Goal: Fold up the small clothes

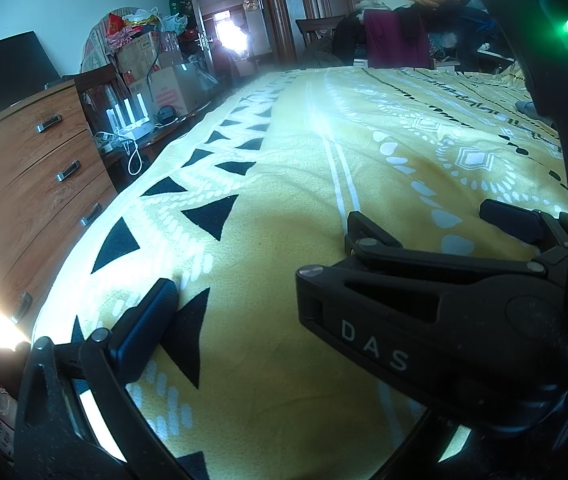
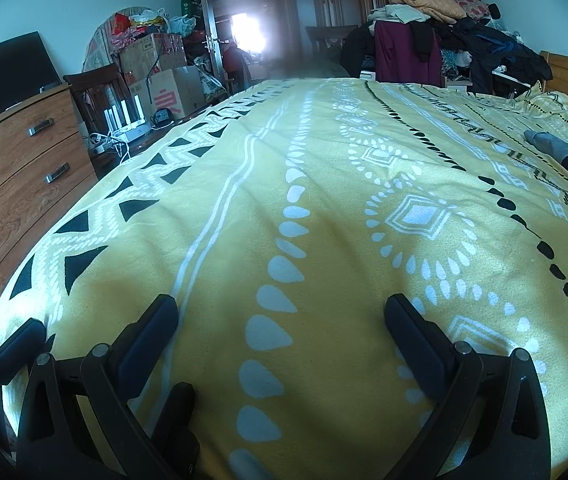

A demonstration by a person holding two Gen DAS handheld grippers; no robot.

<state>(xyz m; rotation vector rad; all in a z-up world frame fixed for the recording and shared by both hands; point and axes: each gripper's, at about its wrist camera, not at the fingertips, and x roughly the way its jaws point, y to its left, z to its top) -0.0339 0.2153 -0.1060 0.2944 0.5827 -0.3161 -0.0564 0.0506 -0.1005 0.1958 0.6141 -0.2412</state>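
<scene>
both grippers hang low over a yellow bedspread (image 2: 323, 208) printed with white teardrops and black triangles. in the right wrist view the right gripper (image 2: 282, 320) stands wide, one finger at lower left and one at lower right of the frame, nothing between them. at the far lower left edge of that frame sit the left gripper's fingers (image 2: 18, 346).

in the left wrist view the left gripper (image 1: 256, 308) shows only its left finger at lower left; the right gripper's body, marked "das", covers the lower right, so i cannot tell how wide the left one stands.

no small garment lies on the spread near the grippers. a clothes pile (image 2: 435, 36) sits at upper right beyond the bed. a dresser (image 2: 12, 168) stands at left, boxes (image 2: 164, 76) at upper left.
</scene>
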